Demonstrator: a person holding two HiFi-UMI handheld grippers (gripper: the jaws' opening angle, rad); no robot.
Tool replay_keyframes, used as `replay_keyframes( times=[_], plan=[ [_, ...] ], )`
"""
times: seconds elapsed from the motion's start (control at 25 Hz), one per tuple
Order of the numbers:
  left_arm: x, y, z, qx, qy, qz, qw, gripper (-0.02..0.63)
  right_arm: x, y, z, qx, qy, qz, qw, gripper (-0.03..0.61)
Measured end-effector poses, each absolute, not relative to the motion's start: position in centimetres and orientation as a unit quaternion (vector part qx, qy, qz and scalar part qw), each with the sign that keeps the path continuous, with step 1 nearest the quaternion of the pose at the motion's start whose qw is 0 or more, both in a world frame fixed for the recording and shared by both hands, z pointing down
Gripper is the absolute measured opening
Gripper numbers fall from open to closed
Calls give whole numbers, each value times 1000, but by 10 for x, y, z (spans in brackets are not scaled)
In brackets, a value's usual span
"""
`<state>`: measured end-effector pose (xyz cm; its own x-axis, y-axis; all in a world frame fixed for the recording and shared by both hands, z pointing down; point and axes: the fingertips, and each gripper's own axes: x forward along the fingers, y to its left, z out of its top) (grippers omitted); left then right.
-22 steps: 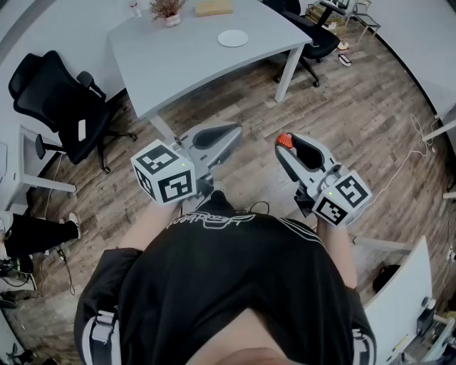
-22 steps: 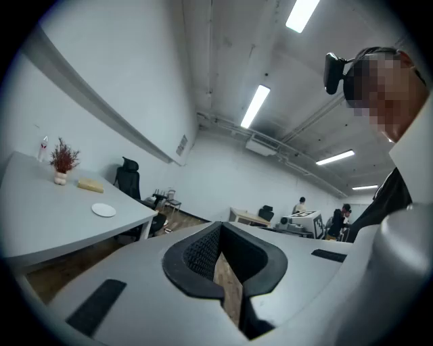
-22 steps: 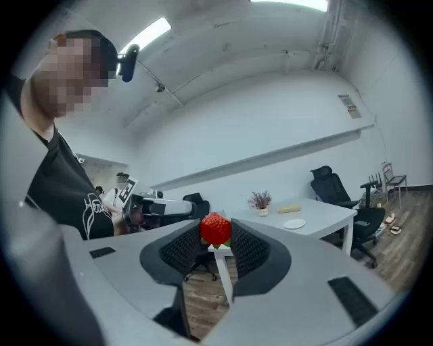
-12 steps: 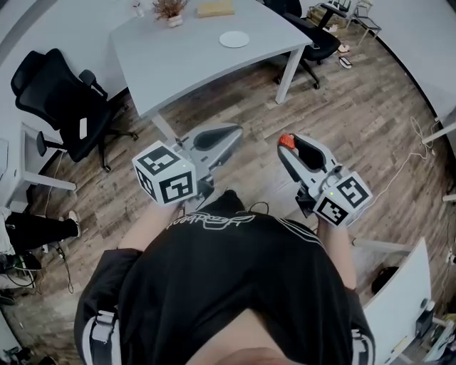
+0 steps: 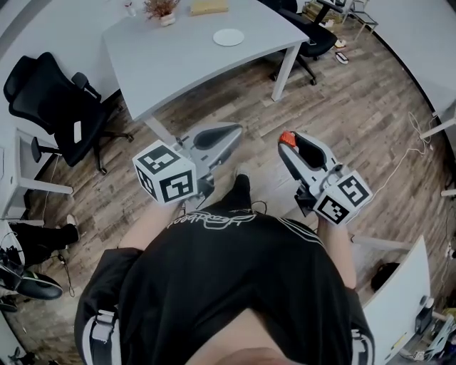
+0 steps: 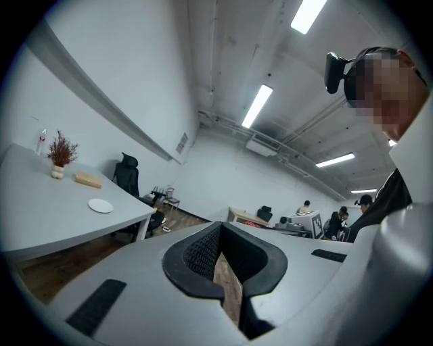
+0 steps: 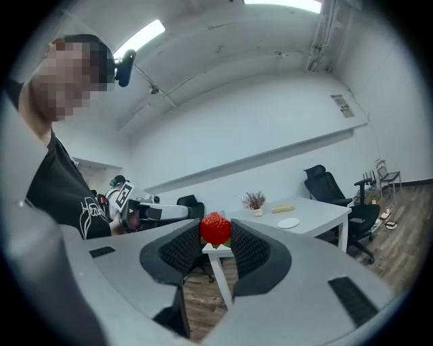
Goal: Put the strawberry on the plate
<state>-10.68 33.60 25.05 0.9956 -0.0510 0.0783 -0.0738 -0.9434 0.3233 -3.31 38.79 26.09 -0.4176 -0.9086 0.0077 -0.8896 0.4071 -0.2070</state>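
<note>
A red strawberry (image 7: 215, 228) sits pinched between the tips of my right gripper (image 7: 215, 234), held in the air over the wooden floor. In the head view the strawberry (image 5: 286, 138) shows at the tip of the right gripper (image 5: 288, 143). My left gripper (image 5: 232, 132) hangs level beside it, its tips together and nothing in it. In its own view the left gripper (image 6: 218, 227) holds nothing. The white plate (image 5: 228, 37) lies on the grey table (image 5: 178, 60) ahead, well beyond both grippers. The plate (image 7: 288, 222) also shows in the right gripper view.
A black office chair (image 5: 53, 100) stands left of the table and another (image 5: 313, 36) at its right end. A small potted plant (image 5: 160, 10) and a tan block (image 5: 199, 7) sit at the table's far edge. A white desk corner (image 5: 399, 299) is at the lower right.
The table and chairs have slid slightly left and up in the head view, and a foot has come forward below the grippers. Both grippers stay as they were, strawberry still held.
</note>
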Motion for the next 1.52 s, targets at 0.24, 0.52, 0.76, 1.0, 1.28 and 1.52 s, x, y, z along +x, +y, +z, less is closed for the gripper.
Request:
replay_keyframes(
  times=[0.24,0.52,0.76,1.0,1.28,1.52],
  plan=[
    [-88,304,261,984,-28,36,174,6,-15,355,273,-541,834,-96,42,132],
    [-59,223,277,979,-43,40,195,6,17,277,285,-535,837,-113,38,132],
    [-22,139,287,975,-53,43,213,6,53,193,293,-527,839,-134,27,132],
    [5,55,292,971,-68,45,223,6,84,106,293,-518,843,-147,18,132],
    [13,-29,298,968,-95,41,229,6,99,25,292,-497,855,-150,14,132],
    [25,-58,298,969,-95,48,221,8,109,-6,294,-496,855,-148,20,132]
  ],
)
